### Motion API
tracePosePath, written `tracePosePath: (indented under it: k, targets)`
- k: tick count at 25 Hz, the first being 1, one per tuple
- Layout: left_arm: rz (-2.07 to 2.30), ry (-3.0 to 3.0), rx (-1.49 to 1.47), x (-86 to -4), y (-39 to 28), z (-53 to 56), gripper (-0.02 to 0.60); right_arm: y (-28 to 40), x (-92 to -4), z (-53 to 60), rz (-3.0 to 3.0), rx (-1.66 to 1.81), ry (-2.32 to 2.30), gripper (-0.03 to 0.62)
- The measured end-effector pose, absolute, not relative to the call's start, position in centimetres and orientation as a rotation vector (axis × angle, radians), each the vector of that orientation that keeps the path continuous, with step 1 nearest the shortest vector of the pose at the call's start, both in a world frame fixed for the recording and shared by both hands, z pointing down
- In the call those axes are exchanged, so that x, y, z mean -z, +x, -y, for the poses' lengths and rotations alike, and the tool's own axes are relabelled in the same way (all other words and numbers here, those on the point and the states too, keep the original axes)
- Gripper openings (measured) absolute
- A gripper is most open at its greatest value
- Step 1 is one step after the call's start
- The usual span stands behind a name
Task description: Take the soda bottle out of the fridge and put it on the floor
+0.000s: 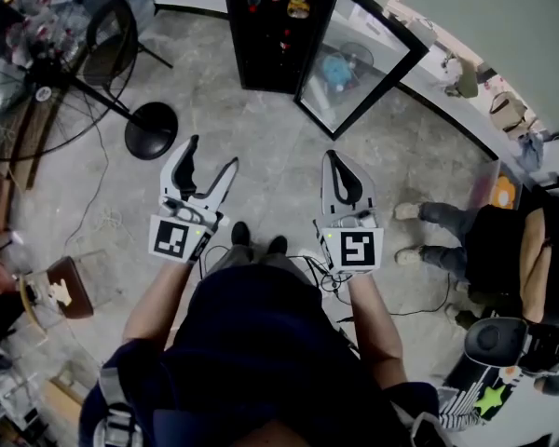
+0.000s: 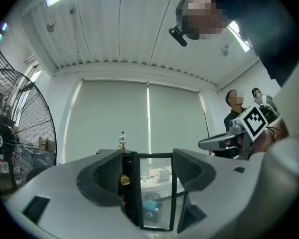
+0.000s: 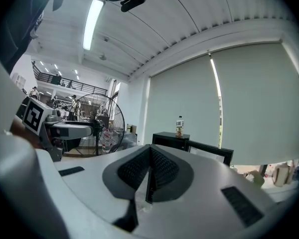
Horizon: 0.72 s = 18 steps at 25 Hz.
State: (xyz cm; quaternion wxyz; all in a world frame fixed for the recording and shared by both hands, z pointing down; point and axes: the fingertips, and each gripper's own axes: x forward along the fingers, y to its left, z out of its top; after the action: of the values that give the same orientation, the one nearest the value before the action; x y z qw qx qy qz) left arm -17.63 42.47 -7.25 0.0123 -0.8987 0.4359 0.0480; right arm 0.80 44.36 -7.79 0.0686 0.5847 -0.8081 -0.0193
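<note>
A black fridge [image 1: 278, 35] stands at the top middle of the head view, its glass door [image 1: 359, 59] swung open to the right. Small bottles and a yellow item [image 1: 298, 6] sit on its shelves; which one is the soda bottle I cannot tell. A labelled bottle [image 2: 122, 142] stands upright on top of the fridge and shows as bottle [image 3: 179, 126] in the right gripper view. My left gripper [image 1: 214, 152] hangs above the floor well short of the fridge, jaws open and empty. My right gripper [image 1: 334, 156] is level beside it, shut on nothing.
A large standing fan [image 1: 56, 63] with a round base [image 1: 151, 130] is at the left. A seated person [image 1: 503, 250] is at the right, feet stretched onto the floor. A wooden stool [image 1: 61, 291] stands at the lower left. A cable [image 1: 419, 310] trails across the concrete floor.
</note>
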Motion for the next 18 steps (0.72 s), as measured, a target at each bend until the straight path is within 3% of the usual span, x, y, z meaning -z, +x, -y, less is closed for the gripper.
tracePosePath:
  k: [18]
  targets:
    - [-1.351, -2.74, -0.159, 5.9, -11.5, -33.1, 0.31, 5.7, 6.2, -39.2, 2.461, 0.085, 1.746, 0.018]
